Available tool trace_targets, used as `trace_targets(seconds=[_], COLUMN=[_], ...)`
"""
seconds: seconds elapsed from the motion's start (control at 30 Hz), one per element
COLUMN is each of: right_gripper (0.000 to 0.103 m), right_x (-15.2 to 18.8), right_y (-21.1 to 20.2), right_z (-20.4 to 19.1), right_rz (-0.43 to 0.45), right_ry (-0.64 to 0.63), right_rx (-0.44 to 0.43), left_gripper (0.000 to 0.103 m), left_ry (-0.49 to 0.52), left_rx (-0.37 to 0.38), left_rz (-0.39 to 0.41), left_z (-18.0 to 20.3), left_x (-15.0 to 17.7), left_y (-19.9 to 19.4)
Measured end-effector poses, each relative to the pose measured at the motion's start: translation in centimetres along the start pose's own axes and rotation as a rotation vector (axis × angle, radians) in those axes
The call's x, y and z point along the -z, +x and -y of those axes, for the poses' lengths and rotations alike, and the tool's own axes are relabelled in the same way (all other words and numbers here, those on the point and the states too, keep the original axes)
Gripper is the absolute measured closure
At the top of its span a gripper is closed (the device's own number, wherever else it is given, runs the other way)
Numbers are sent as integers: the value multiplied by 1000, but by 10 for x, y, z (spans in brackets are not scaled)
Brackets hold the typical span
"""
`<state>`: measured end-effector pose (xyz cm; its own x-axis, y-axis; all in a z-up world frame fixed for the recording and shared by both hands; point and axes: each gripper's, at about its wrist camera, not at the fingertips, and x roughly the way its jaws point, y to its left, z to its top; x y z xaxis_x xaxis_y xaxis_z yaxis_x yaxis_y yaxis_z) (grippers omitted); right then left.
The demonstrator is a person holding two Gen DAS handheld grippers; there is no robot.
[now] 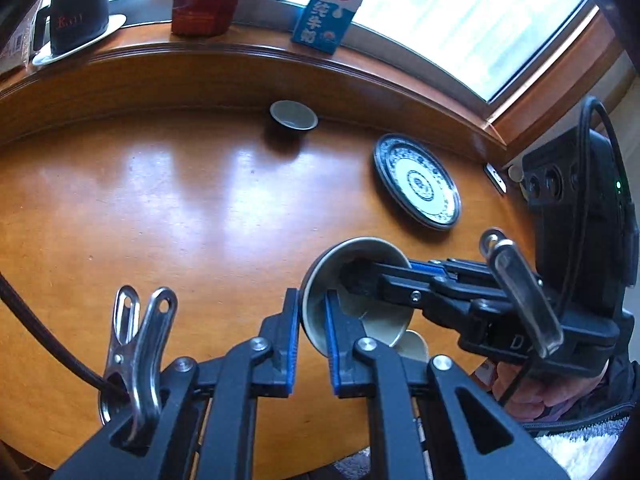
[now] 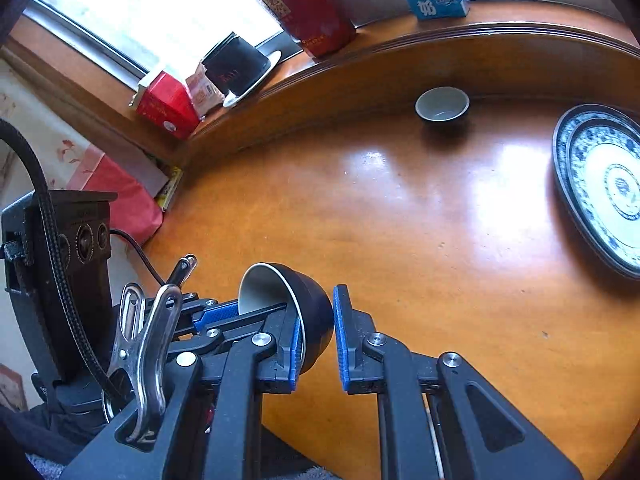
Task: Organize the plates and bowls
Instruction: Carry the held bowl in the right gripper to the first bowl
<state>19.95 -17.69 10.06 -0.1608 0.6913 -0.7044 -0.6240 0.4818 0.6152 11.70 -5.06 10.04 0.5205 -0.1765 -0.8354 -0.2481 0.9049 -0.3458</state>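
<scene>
Wooden tabletop [image 1: 160, 200] lies under both tools. From the left wrist, the left tool [image 1: 312, 336] clamps the rim of a dark bowl [image 1: 356, 292], tipped on its side, mouth facing the right tool [image 1: 360, 280], whose fingers pinch the opposite rim. A patterned plate [image 1: 416, 182] and small bowl [image 1: 294, 116] sit beyond. From the right wrist, the held bowl's mouth faces left, its lower half hidden behind the fingers.

A small bowl [image 1: 294, 115] sits on the table [image 1: 180, 200] at upper centre of the left wrist view, near the back edge. A plate [image 1: 416, 181] lies to its right. Behind them, a carton [image 1: 326, 18] stands on the windowsill [image 1: 248, 36].
</scene>
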Motion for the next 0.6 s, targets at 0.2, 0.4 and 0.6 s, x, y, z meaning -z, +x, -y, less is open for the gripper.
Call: trace_targets(seconds=[0.2,0.4,0.6], right_gripper=[88,88,88], right_x=[12,25,43], right_y=[-16,-28,-33], right_z=[8,15,26], right_rz=[-2,-5,-30], right_ry=[8,17,60], right_rx=[-2,1,4], left_gripper=[92,92,92], left_ry=[19,32,34], left_rx=[-6,1,16], left_rz=[-8,-17,-66], left_z=[20,33,44], left_x=[8,13,26], left_y=[3,10,22])
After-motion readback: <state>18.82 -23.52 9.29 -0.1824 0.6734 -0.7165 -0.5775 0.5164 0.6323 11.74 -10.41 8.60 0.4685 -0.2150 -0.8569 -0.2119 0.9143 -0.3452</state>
